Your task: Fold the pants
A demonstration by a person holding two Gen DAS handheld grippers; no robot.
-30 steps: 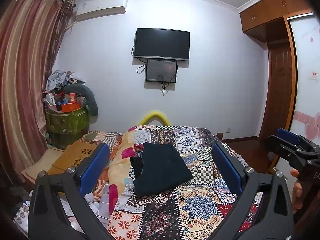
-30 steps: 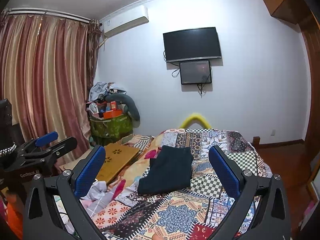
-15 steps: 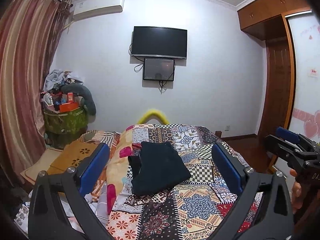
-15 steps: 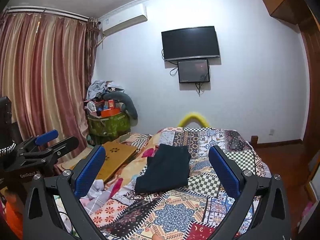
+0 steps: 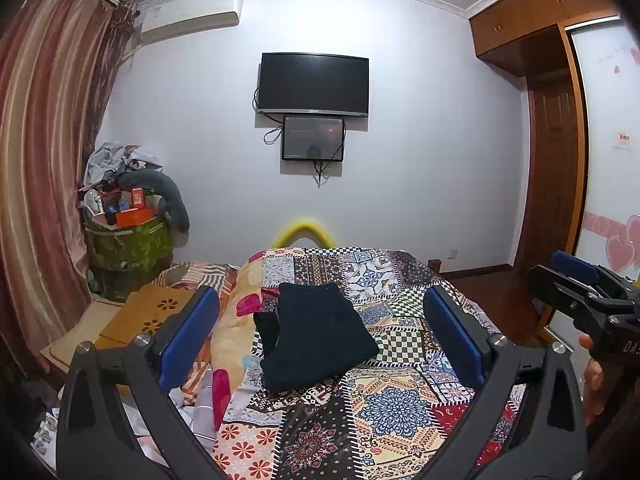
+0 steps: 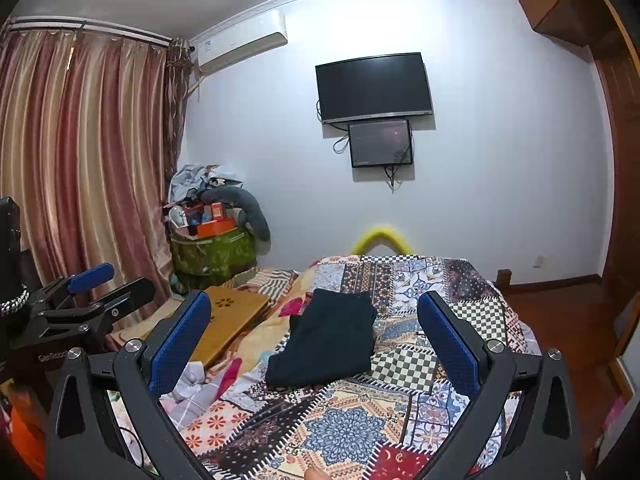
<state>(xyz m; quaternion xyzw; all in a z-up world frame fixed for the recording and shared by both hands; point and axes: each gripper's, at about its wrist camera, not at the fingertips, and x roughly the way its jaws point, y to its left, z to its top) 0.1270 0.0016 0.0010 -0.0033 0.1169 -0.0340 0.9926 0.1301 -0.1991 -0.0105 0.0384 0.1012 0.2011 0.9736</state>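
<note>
A pair of dark navy pants (image 5: pixel 316 334), folded into a compact rectangle, lies on a bed covered by a multicoloured patchwork quilt (image 5: pixel 392 404) in a white-walled bedroom. The pants (image 6: pixel 328 340) rest near the middle of the quilt (image 6: pixel 340 436), with a small dark fold of cloth sticking out along their left edge.

The left gripper (image 5: pixel 320 336), black-framed with blue-padded fingers (image 5: pixel 188 336), is held above the near end of the bed with its fingers spread wide and nothing between them; the pants appear well ahead, framed in the gap. The right gripper (image 6: pixel 314 336) is likewise released, its blue fingers (image 6: pixel 180 340) parted and clear of the fabric. Each tool shows at the edge of the other's view: the right gripper (image 5: pixel 580 292) at the right of the left wrist camera, the left gripper (image 6: pixel 84 296) at the left of the right wrist camera.

On the far wall hang a black flat-screen television (image 5: pixel 313 83) and a smaller dark screen (image 5: pixel 313 138) just below it, with a white air conditioner (image 5: pixel 192 12) high to the left. Striped pink-and-gold curtains (image 6: pixel 84 152) cover the left side of the room, beside a green bin heaped with clutter (image 6: pixel 212 248). A wooden lap tray (image 6: pixel 232 312) lies to the left of the bed, and a yellow curved tube (image 5: pixel 305 232) rises behind its far end.
</note>
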